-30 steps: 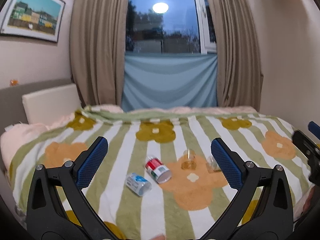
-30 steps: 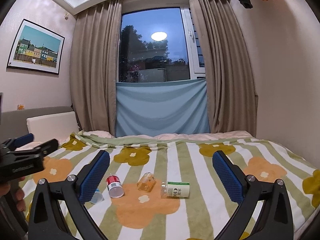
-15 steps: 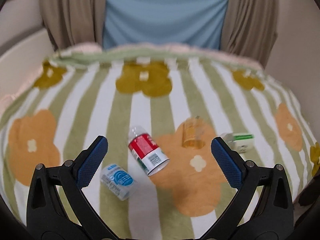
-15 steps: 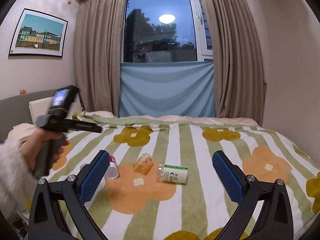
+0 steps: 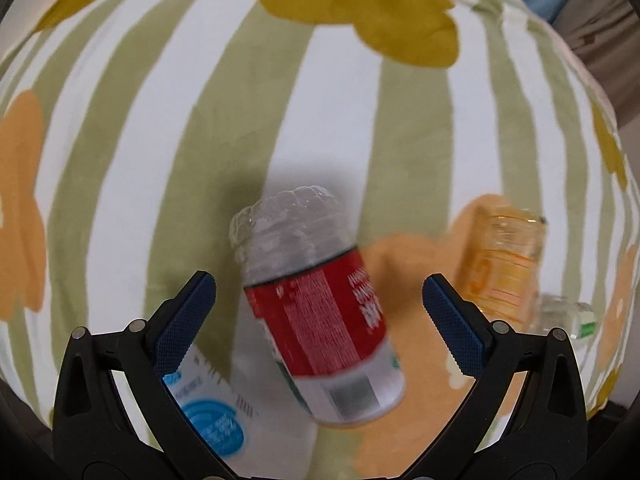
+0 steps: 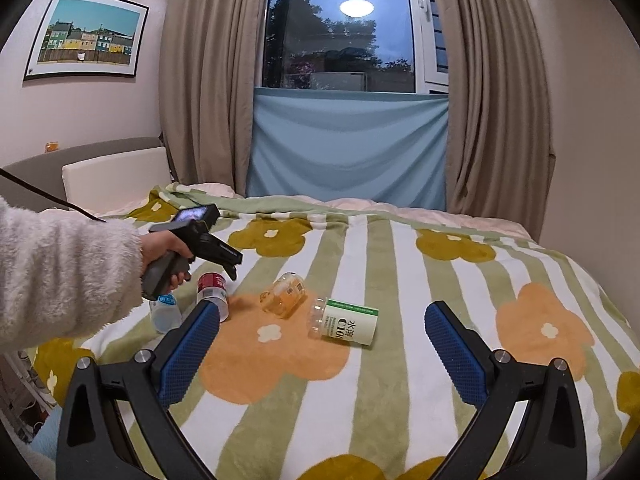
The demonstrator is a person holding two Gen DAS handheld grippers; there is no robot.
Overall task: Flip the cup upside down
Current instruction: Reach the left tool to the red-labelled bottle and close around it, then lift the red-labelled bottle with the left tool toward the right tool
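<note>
Several cut-off plastic bottle cups lie on their sides on the striped flower blanket (image 6: 400, 280). A clear cup with a red label (image 5: 320, 316) fills the left wrist view, its open end toward the camera. My left gripper (image 5: 318, 296) hangs open just above it, one blue pad on each side. In the right wrist view that red cup (image 6: 212, 286) lies under the left gripper (image 6: 234, 270), which a hand in a fluffy white sleeve holds. My right gripper (image 6: 322, 316) stands open and empty near the bed's front.
A blue-labelled cup (image 5: 212, 412) lies close left of the red one, an orange-tinted cup (image 5: 504, 268) to its right, and a green-labelled cup (image 6: 348, 322) beyond that. The bed's right edge (image 6: 616, 320) meets curtains (image 6: 492, 100) and wall.
The left gripper has dropped toward the bed and tilted down, so the red-labelled cup now sits large between its open fingers. The right gripper has barely moved.
</note>
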